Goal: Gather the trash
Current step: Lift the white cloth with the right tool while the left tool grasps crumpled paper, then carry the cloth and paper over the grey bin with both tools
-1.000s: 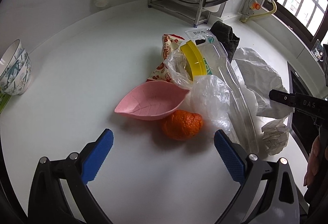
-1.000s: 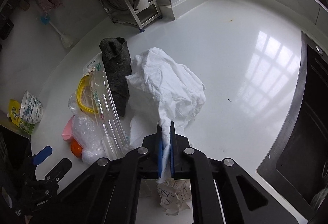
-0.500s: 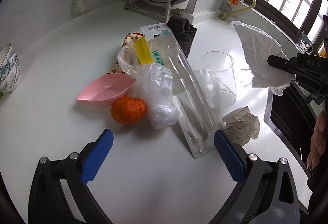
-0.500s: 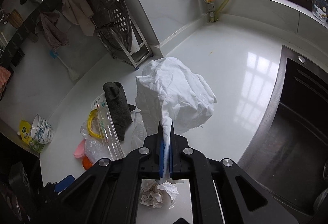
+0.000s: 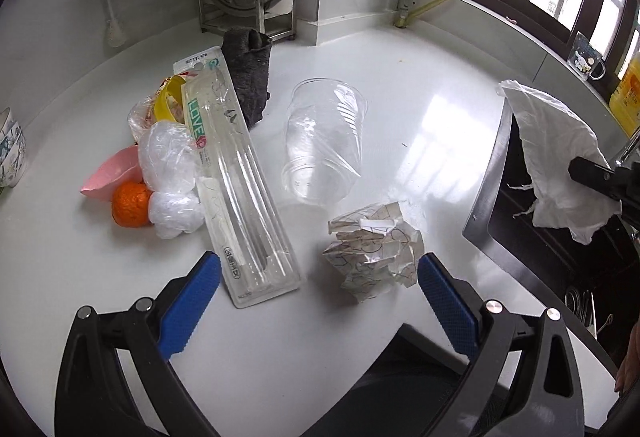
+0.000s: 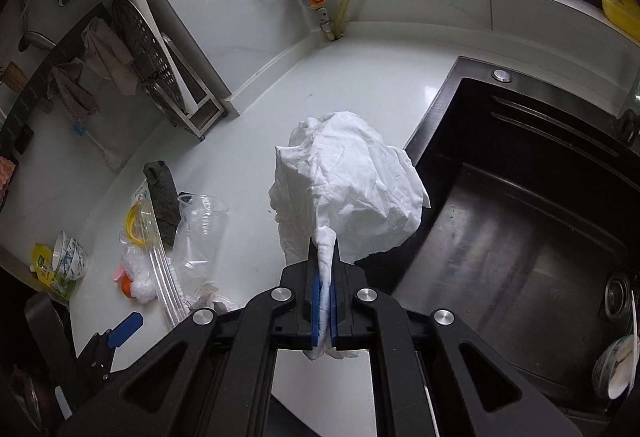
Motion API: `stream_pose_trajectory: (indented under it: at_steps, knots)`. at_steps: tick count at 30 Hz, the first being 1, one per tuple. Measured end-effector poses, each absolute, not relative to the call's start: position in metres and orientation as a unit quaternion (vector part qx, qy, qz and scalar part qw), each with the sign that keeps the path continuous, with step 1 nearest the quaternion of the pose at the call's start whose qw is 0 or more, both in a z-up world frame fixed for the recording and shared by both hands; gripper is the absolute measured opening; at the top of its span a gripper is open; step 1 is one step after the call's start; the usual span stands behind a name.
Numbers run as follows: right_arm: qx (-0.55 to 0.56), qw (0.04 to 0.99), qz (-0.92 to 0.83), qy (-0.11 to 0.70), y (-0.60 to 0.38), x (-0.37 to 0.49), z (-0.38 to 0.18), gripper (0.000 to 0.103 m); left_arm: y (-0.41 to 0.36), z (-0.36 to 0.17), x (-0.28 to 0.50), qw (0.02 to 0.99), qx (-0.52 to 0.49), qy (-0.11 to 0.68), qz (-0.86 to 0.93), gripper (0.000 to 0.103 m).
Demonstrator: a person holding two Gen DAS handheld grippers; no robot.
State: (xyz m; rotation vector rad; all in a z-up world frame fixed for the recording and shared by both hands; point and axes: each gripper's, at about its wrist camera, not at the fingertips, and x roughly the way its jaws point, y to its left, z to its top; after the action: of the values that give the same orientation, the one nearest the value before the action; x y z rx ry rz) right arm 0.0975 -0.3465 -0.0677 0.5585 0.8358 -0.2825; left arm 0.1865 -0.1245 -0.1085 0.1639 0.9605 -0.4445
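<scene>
Lying in a loose cluster on the glossy white worktop (image 5: 400, 77), the trash, read from the left with the clear plastic cup (image 5: 324, 141) as landmark. Far left of the cup: one pink leaf-shaped dish (image 5: 108, 173), smooth and shallow, touching one dimpled orange (image 5: 130, 204). Just right of those: crinkled clear plastic film (image 5: 168, 173), bunched in two lumps, with a yellow ring (image 5: 166, 101) behind. Next, one long clear blister pack (image 5: 236, 189), rigid and ribbed, printed green, running diagonally just left of the cup. Behind the pack: one dark grey cloth (image 5: 248, 77), rolled and coarse. The cup itself: one, thin-walled, ridged, tipped on its side. Below and right of the cup: one crumpled printed paper ball (image 5: 376, 245), sharp-creased, near the cup but apart. Framing the pack's end and the paper ball: left tool (image 5: 318, 295), blue ridged pads spread wide, grasping nothing. Far right of the cup, over the dark steel sink (image 6: 520, 237): one white tissue (image 6: 348, 197), soft and wrinkled, raised clear of the worktop, its twisted tail clenched in the right tool (image 6: 325, 293).
</scene>
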Motion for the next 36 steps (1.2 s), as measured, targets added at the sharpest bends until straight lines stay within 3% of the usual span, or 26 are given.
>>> stream_pose_trajectory:
  at_steps: [11,12,14,16,20,36]
  knots:
    - [0.276,0.856,-0.13,0.417,-0.379,0.037,-0.09,0.004,-0.172,-0.13,0.183,0.876,0.1,0.449,-0.142,0.094]
    - [0.277,0.855,-0.128,0.419,-0.38,0.031,-0.092,0.004,-0.174,-0.13,0.182,0.879,0.1,0.446,-0.136,0.092]
    - [0.28,0.853,-0.124,0.422,-0.382,0.025,-0.096,0.004,-0.176,-0.131,0.183,0.879,0.101,0.447,-0.13,0.068]
    - [0.28,0.853,-0.118,0.425,-0.381,0.02,-0.099,0.004,-0.178,-0.136,0.187,0.874,0.101,0.459,-0.123,0.053]
    - [0.277,0.854,-0.101,0.429,-0.374,0.012,-0.102,0.004,-0.171,-0.135,0.184,0.877,0.087,0.457,-0.121,0.048]
    - [0.249,0.86,-0.034,0.445,-0.325,-0.016,-0.092,0.004,-0.117,-0.091,0.101,0.876,0.087,0.454,-0.139,0.046]
